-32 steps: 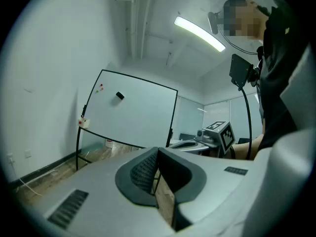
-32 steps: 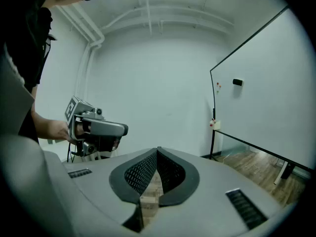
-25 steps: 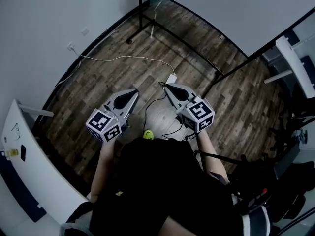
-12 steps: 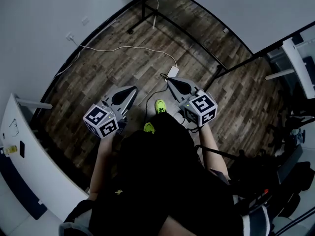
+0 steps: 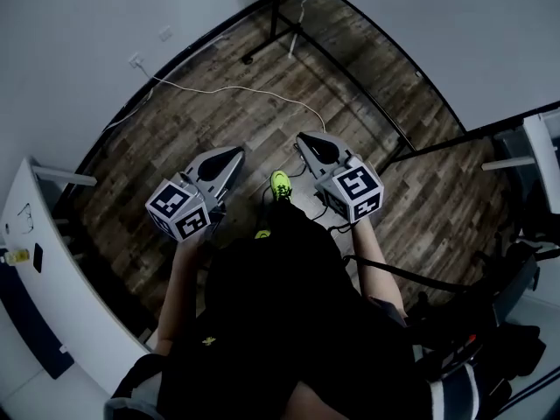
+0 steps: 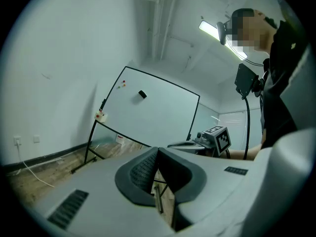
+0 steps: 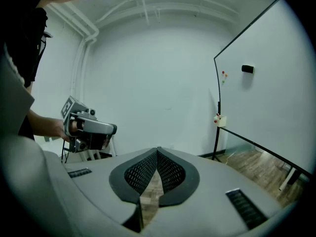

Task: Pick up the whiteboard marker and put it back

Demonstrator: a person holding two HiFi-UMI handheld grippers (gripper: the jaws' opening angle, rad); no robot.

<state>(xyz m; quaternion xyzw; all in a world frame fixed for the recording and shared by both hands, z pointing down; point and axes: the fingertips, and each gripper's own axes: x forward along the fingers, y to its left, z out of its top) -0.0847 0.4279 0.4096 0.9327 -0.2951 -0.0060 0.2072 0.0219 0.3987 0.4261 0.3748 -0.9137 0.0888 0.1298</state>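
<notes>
I see no whiteboard marker that I can make out in any view. The whiteboard [image 5: 437, 33] stands on a black frame at the upper right of the head view. In the left gripper view the whiteboard [image 6: 158, 117] carries a dark eraser [image 6: 142, 95] and a small white holder [image 6: 100, 115] at its left edge. In the right gripper view that holder [image 7: 219, 120] and the eraser [image 7: 247, 69] show on the right. My left gripper [image 5: 236, 153] and my right gripper [image 5: 304, 136] are held side by side over the floor. Both are shut and hold nothing.
A white cable [image 5: 219, 90] runs across the wooden floor towards the wall socket [image 5: 136, 60]. The whiteboard stand's black foot [image 5: 278, 38] lies ahead. A white desk [image 5: 35, 261] is at the left, dark equipment [image 5: 525, 269] at the right. My yellow-green shoe [image 5: 280, 184] steps between the grippers.
The person has walked forward: the floor and whiteboard stand slid nearer, and both grippers moved ahead with them. A yellow-green shoe came forward between the grippers. Both stay shut.
</notes>
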